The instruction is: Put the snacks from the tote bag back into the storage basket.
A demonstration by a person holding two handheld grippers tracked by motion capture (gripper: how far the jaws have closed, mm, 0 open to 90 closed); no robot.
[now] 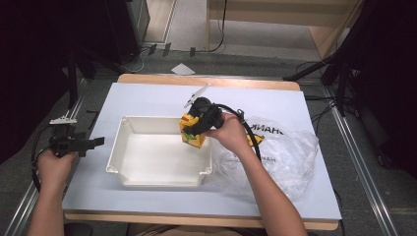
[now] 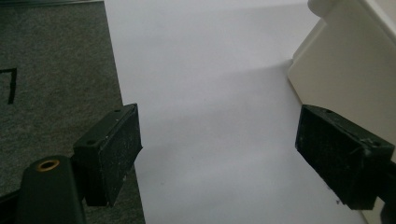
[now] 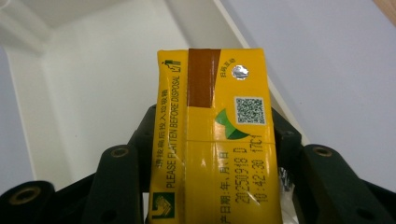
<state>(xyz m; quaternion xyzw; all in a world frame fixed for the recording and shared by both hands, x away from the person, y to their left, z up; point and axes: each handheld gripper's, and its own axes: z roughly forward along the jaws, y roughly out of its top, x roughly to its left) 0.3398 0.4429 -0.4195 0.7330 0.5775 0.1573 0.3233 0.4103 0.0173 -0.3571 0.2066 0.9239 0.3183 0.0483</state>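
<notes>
In the high view, the right gripper [image 1: 193, 129] is holding a yellow drink carton [image 1: 191, 133] over the far right corner of the white tub [image 1: 129, 140], which is sitting mid-desk on the pale sheet [image 1: 147, 96]. A clear plastic bag [image 1: 285, 152] is lying just right of the tub, toward the desk's right edge. The left gripper [image 1: 91, 142] is waiting off the sheet's left edge, apart from the tub.

In the left gripper view, the left gripper [image 2: 219, 154] is standing wide with nothing between the jaws — the sheet is lying below it and the tub's outer wall [image 2: 345, 70] is rising at the right.

In the right gripper view, the right gripper [image 3: 212, 154] is clamping the carton [image 3: 215, 135] by its two narrow sides, the carton's end pointing into the tub's interior [image 3: 93, 84].

The step in hand looks like placing the carton into the tub. The next move probably calls for lowering it past the rim at that corner until it is resting on the tub floor, then spreading the jaws — and not sooner, lest it tip.
</notes>
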